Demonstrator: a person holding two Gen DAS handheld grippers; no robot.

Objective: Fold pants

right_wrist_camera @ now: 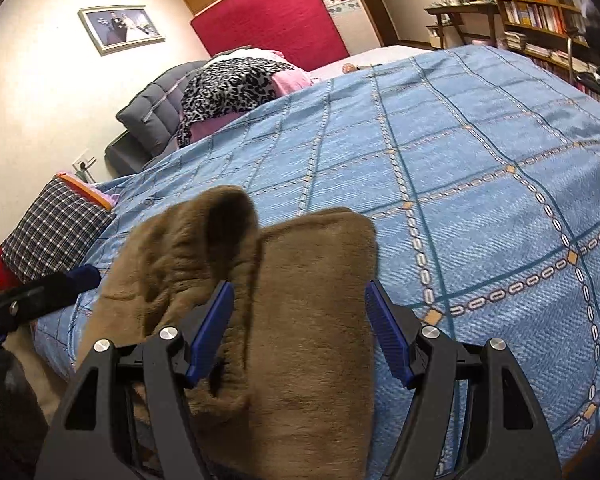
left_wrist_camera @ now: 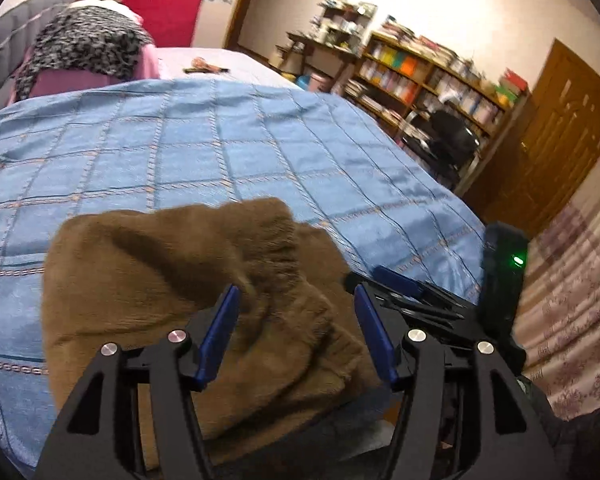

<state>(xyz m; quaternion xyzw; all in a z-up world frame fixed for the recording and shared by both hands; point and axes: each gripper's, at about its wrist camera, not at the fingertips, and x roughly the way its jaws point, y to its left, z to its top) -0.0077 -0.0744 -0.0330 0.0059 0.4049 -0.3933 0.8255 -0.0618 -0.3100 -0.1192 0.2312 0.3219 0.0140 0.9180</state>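
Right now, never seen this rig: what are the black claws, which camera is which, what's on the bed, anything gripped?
No robot here. A person carries a handheld two-finger gripper in each hand, and each one has a fisheye camera looking forward along its fingers. The black arms with blue pads at the bottom of each picture are that camera's own gripper: the left gripper in the left wrist view, the right gripper in the right wrist view.

The surface is a bed with a blue checked bedspread. On it lie brown fleece pants, bunched near the bed's edge.

Both grippers are open, pads spread either side of the fabric. Nothing is gripped.
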